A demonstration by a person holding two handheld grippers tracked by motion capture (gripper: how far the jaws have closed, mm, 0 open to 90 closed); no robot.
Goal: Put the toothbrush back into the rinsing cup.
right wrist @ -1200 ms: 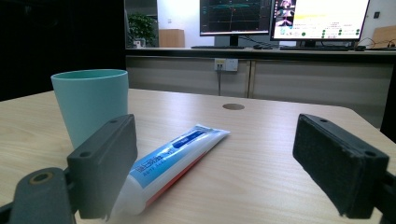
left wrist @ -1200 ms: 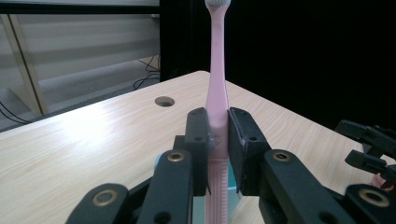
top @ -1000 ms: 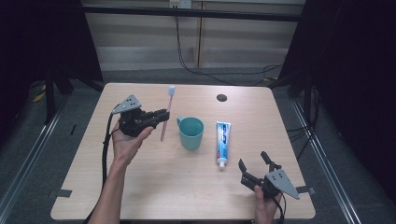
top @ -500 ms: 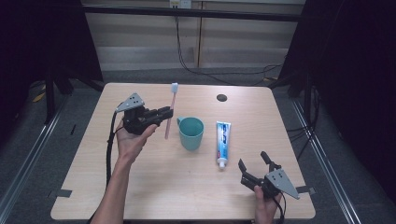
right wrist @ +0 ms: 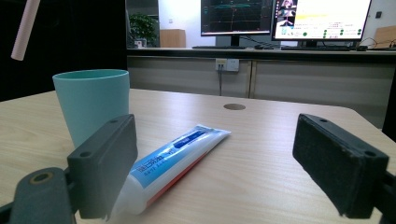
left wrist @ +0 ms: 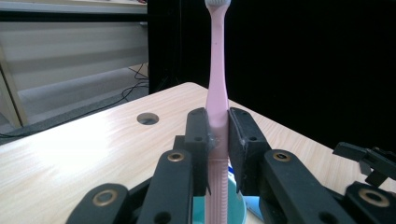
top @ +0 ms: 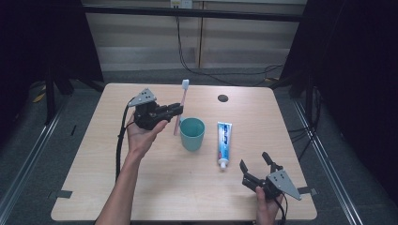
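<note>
A teal cup (top: 192, 133) stands upright near the middle of the pale wooden table (top: 155, 187), open mouth up. Just to its right a toothpaste tube (top: 223, 144) lies flat, its cap end toward the person's side and its crimped end toward the far edge. Beyond the tube, near the far edge, a small round cable hole (top: 223, 98) is set into the tabletop. Nothing lies between the cup and the toothbrush.

The left gripper (top: 176, 108) is held above the table just left of the cup, cradled in an upturned palm, with the forearm reaching in from the near edge and the cable trailing down beside the wrist. It points level toward the cup. Its pads are clamped on the lower handle of a pink toothbrush (top: 181, 105), which stands nearly upright with the white bristle head on top and the handle's bottom end hanging beside the cup's rim, clear of the tabletop. In the left gripper view the two black pads press the handle from both sides, with teal showing below them.

The right gripper (top: 256, 164) sits low near the table's near right corner, gripped from behind by the right hand. Its fingers stand wide apart and hold nothing, pointing toward the tube and cup.
</note>
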